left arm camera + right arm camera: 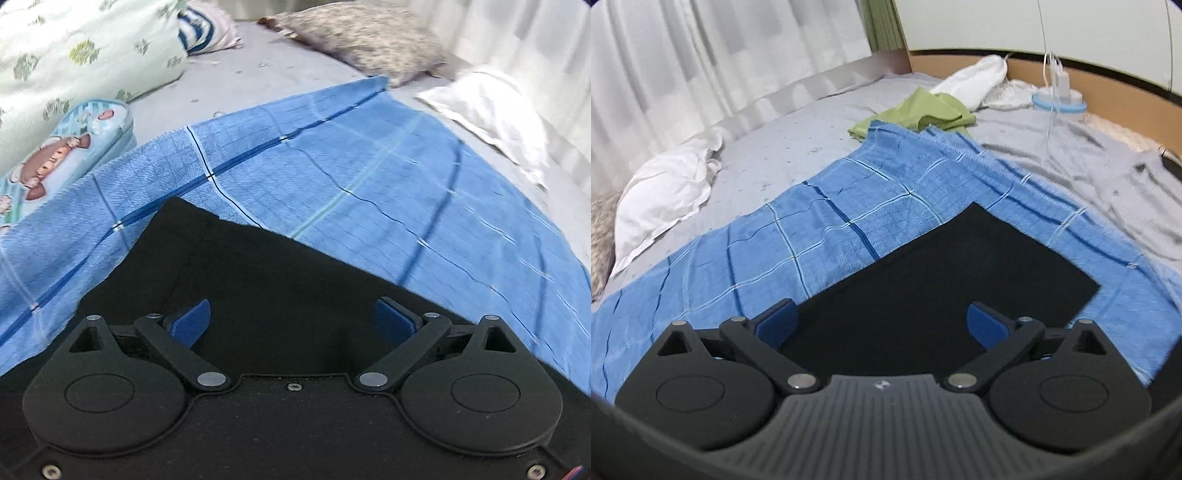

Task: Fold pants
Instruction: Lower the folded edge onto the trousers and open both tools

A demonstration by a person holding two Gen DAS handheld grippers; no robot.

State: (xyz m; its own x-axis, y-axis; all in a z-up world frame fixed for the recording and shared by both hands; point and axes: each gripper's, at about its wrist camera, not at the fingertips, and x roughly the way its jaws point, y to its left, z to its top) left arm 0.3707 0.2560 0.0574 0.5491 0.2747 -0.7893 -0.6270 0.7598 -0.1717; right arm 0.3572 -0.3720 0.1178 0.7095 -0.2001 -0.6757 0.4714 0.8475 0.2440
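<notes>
1. Black cloth, the pants [942,273], lies flat as a neat rectangle on the blue checked towel [827,221], which is spread over the bed [798,147]. From the straight edges and square corner I see through the right wrist camera, I judge the folding is well along, perhaps done.
2. My left tool [293,319] is spread wide, with nothing pinched between its blue pads; the pants [266,280] fill the space below and ahead of it, but the pads do not press on the cloth.
3. My right tool [881,321] is likewise spread to its widest and empty, hanging over the near edge of the pants. With both tools apart, I take it the cloth has been let go so it can settle flat.
4. I reckon the towel serves as a clean, level working patch, keeping the pants off the rumpled grey sheet.
5. Beyond the towel, clutter sits clear of the work: a green garment [923,110] touching the towel's far corner, a white pillow [665,188] beside the curtain [701,55], and a cartoon-printed cushion [62,158] and a floral pillow [74,55] in the left view.
6. A white cable [1051,110] trails across the sheet to the right, well apart from the pants.
</notes>
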